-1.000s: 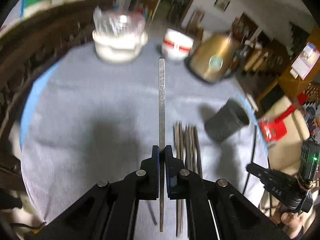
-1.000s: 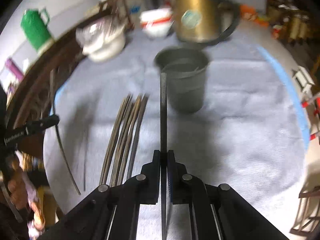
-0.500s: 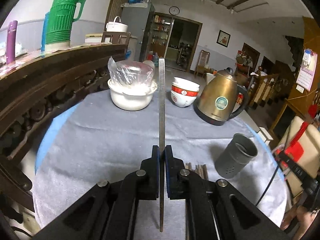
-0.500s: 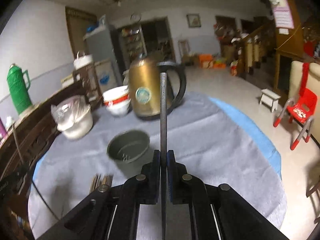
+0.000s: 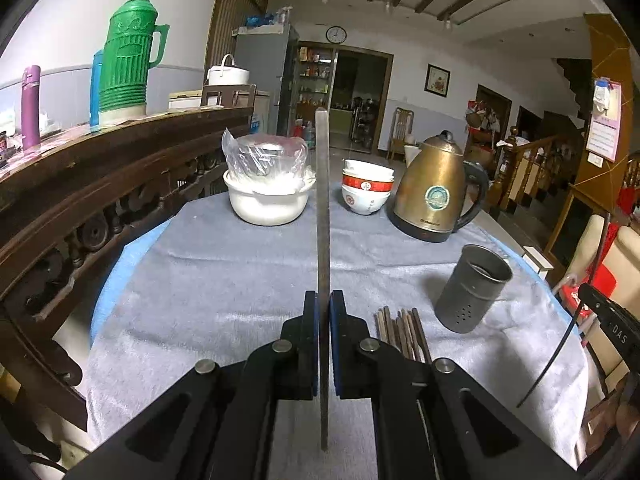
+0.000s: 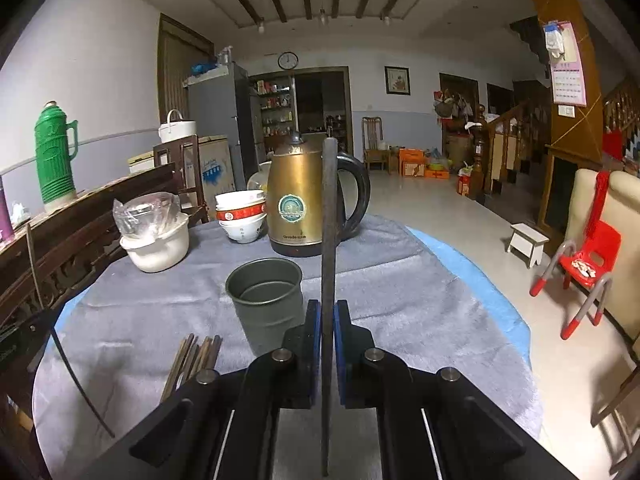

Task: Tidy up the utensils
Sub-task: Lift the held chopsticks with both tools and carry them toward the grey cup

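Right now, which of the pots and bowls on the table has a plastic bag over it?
The big white bowl, nearest the dark wooden rail. Clear plastic covers its top; the red-banded stacked bowls, brass kettle and grey metal cup stand uncovered.

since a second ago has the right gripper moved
Yes. The right gripper has tilted up: the grey cup dropped from above its tips to lower left.

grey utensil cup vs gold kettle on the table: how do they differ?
The grey utensil cup is open-topped and looks empty; the gold kettle is lidded. The cup is dull, handleless, with small holes low in its wall; the kettle is shiny with a black handle. The cup stands beside the chopsticks, the kettle farther back. Both stand upright on the grey cloth.
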Tool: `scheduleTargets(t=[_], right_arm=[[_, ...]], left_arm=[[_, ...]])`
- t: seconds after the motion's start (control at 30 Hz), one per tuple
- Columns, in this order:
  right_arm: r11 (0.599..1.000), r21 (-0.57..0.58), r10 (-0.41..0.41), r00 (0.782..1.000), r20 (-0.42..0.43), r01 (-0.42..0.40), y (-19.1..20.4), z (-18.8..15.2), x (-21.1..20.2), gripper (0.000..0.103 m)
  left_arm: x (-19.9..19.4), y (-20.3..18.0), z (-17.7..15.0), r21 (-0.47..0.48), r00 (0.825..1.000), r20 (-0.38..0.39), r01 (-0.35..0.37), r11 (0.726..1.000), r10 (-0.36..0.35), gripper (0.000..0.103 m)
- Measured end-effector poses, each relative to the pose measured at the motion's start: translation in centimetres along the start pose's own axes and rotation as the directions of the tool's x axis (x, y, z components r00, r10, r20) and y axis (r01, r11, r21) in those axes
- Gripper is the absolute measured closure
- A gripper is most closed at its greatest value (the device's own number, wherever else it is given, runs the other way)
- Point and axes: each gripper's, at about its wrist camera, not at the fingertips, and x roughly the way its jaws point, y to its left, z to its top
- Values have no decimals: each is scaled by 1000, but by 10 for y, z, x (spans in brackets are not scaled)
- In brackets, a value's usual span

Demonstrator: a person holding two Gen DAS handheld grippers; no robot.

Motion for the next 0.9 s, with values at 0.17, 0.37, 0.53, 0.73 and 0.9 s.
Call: scheduleTargets(t=[0.17,0.37,0.53,0.73,0.9], right_arm=[[1000,-3,10,1000,1,-10,-5,-5,-25,95],[1000,-8,20,1000,-4,-20,-6,-11,-45,95],[1000,-1,23,1000,-5,-23,-6,-13,-49,95],[1000,6,26,1000,-2,-26,-8,-11,-54,95],[999,18,41,999,15,-41,-11,1,-60,95]], left_arm=[[-22,6,-8,-9,1000,7,24,1000,-24,98],[-39,17,-15,-34,999,-7,53,998,-53,97],[-42,23,-19,-52,998,-10,56,997,-56,97],[-45,22,-13,-59,998,-2,64,996,-65,97],[-51,19,-2,-62,996,28,84,995,-83,97]])
